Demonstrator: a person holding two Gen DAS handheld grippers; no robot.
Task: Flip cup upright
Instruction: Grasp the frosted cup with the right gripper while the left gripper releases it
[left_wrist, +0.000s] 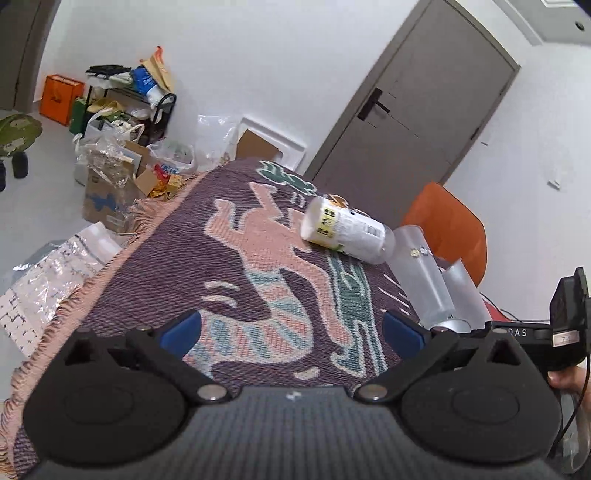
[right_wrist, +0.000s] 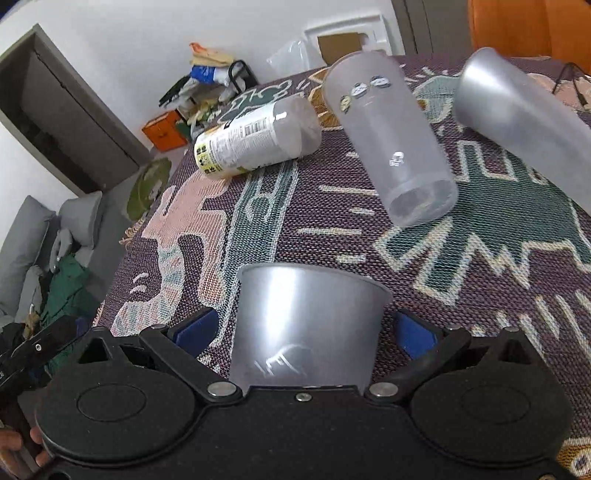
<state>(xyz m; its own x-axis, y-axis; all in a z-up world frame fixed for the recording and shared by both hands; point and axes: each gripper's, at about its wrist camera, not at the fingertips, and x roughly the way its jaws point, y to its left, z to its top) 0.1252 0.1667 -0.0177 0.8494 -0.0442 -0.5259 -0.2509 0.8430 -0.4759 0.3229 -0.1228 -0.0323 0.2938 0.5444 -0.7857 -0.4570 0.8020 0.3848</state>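
In the right wrist view a frosted plastic cup (right_wrist: 303, 332) stands between my right gripper's (right_wrist: 306, 328) blue pads (right_wrist: 195, 326), wide rim up. The jaws are spread, with a gap at each side of the cup. Beyond it a clear cup with stickers (right_wrist: 391, 147) stands upside down, a labelled cup (right_wrist: 255, 142) lies on its side, and another frosted cup (right_wrist: 524, 125) lies tilted at the right. In the left wrist view my left gripper (left_wrist: 291, 328) is open and empty above the cloth; the labelled cup (left_wrist: 347, 230) and the clear cup (left_wrist: 421, 273) are ahead to the right.
A woven patterned cloth (left_wrist: 229, 266) with a fringe covers the table. An orange chair (left_wrist: 450, 229) stands behind the table's far right. Boxes and bags (left_wrist: 110, 162) clutter the floor to the left. A grey door (left_wrist: 410, 110) is behind.
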